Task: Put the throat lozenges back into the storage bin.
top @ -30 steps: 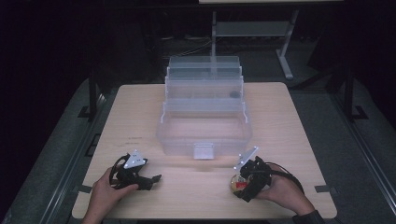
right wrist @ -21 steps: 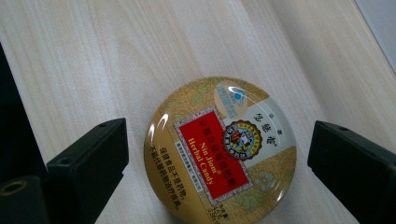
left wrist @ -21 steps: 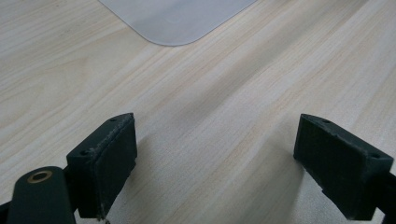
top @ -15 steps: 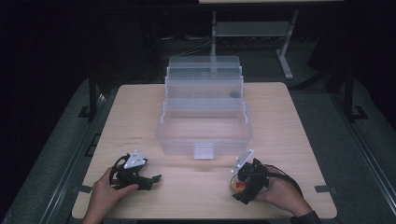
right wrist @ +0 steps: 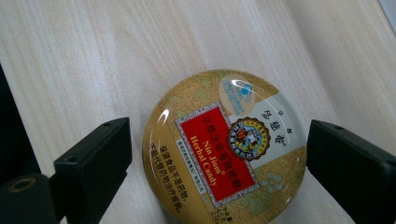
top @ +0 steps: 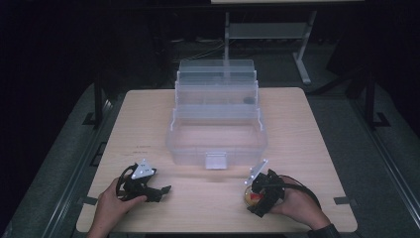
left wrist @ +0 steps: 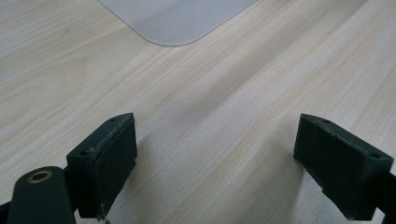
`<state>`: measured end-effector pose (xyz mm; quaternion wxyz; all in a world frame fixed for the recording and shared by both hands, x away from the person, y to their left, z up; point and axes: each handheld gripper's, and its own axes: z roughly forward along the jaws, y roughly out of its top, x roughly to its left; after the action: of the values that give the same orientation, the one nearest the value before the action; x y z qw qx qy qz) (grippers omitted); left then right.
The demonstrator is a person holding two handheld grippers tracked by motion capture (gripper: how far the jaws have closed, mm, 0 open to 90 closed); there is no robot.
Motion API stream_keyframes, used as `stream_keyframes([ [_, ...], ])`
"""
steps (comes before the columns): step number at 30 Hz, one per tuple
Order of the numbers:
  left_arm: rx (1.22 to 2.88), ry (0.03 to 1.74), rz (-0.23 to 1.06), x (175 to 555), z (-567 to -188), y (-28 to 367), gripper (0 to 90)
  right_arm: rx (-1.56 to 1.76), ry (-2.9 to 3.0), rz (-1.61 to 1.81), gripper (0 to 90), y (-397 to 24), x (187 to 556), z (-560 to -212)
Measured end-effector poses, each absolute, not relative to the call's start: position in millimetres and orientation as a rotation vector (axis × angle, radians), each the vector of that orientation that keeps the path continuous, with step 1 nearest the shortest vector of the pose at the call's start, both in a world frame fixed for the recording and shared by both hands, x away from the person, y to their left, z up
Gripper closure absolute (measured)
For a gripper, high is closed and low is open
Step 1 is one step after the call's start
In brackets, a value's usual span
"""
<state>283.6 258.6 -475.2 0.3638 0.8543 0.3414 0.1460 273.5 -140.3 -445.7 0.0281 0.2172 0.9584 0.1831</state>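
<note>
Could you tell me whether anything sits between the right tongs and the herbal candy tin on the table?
Nothing visible does. In the right gripper view the herbal candy tin lies flat on the wooden table, in the open gap of the right tongs, with bare wood showing at each side of it.

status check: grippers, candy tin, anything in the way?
Left gripper open over bare table. Right gripper open, jaws either side of the candy tin, not touching. Clear tiered box farther back, nothing blocking.

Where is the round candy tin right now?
The herbal candy tin lies flat on the wooden table near its front edge on the right side, between the open right tongs, in front of the clear plastic organizer box.
</note>
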Motion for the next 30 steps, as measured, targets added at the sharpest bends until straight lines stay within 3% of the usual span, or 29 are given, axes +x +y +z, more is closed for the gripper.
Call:
stream_keyframes([
  [14, 2.198, 0.879, 0.375, 283.6, -475.2, 258.6, 12.3, 0.663, 2.964, 0.563, 18.9, -141.3, 273.1, -445.1],
  [30, 2.198, 0.879, 0.375, 283.6, -475.2, 258.6, 12.3, 0.682, 2.968, 0.578, 19.6, -143.0, 273.8, -443.6],
])
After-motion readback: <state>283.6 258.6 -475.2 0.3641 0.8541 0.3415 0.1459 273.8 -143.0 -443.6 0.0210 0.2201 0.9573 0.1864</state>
